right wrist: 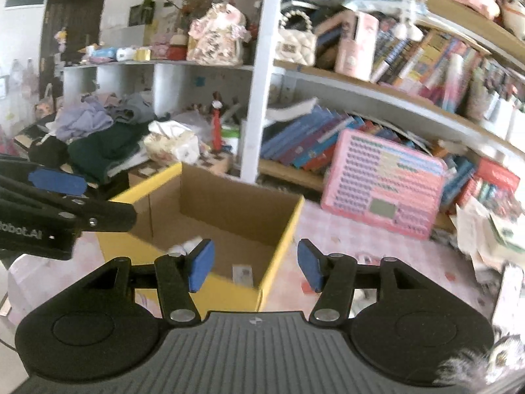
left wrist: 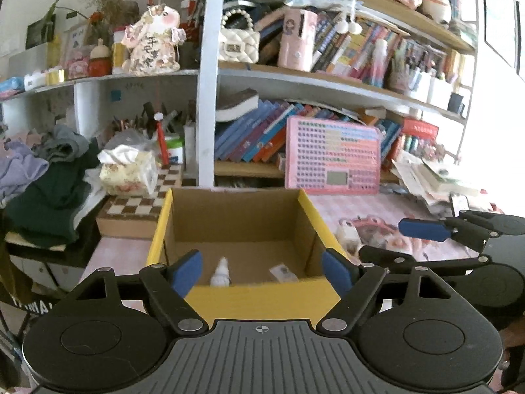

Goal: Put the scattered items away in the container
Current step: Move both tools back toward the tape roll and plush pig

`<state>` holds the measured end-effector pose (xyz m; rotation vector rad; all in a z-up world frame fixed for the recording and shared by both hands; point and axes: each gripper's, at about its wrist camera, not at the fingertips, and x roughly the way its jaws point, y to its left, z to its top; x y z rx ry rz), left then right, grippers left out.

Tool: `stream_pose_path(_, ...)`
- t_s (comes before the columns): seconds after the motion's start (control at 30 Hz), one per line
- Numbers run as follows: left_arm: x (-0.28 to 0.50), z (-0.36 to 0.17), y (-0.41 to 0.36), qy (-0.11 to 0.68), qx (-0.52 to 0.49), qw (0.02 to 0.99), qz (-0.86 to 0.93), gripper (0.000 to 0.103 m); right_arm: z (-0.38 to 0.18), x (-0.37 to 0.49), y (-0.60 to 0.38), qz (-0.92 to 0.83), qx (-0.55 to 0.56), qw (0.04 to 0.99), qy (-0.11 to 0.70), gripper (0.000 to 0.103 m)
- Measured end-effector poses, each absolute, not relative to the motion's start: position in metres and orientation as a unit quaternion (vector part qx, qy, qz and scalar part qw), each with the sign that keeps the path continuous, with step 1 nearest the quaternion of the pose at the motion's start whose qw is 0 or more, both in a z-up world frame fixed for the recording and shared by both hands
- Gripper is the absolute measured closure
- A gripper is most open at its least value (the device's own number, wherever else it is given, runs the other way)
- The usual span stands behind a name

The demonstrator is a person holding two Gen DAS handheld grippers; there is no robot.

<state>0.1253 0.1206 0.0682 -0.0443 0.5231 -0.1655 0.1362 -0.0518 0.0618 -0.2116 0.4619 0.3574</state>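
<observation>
An open cardboard box with yellow outer sides point(left wrist: 262, 298) point(right wrist: 282, 239) stands on the pink checked desk. Inside it lie a small white bottle point(left wrist: 221, 272) and a small flat packet point(left wrist: 283, 273) point(right wrist: 242, 274). My left gripper point(left wrist: 262, 272) is open and empty, hovering over the box's near rim. My right gripper point(right wrist: 256, 264) is open and empty above the box's right near corner; it also shows in the left wrist view point(left wrist: 423, 229). Small pink and white items point(left wrist: 370, 233) lie scattered on the desk right of the box.
A pink board point(left wrist: 331, 156) point(right wrist: 384, 184) leans against the bookshelf behind. A tissue box point(left wrist: 129, 172), a checkered box point(left wrist: 137, 210) and piled clothes point(left wrist: 42, 177) stand left. Papers point(left wrist: 433, 177) are stacked at right. A furry item point(right wrist: 485, 364) shows at lower right.
</observation>
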Motion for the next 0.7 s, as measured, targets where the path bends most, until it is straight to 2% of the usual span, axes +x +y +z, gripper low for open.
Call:
stream_pose_path(0.23, 0.103, 0.043, 0.122, 0.298, -0.025, 0.95, -0.086, 0.021, 0.04, 0.103, -0.064, 0.127, -0.077, 0.954, 0.259, 0.048)
stream_pose_path(0.33, 0.097, 0.032, 0.12, 0.316, -0.025, 0.943, -0.097, 0.021, 0.031, 0.092, -0.067, 0.107, -0.076, 0.953, 0.273, 0.04)
stream_pose_path(0.63, 0.093, 0.012, 0.096, 0.352, 0.002, 0.927, -0.129, 0.021, 0.013, 0.077, -0.084, 0.065, -0.08, 0.944, 0.315, 0.033)
stream_pose_path(0.7, 0.094, 0.008, 0.088, 0.363, 0.007, 0.922, -0.138, 0.017, 0.01, 0.076, -0.091, 0.053, -0.074, 0.941, 0.325, 0.032)
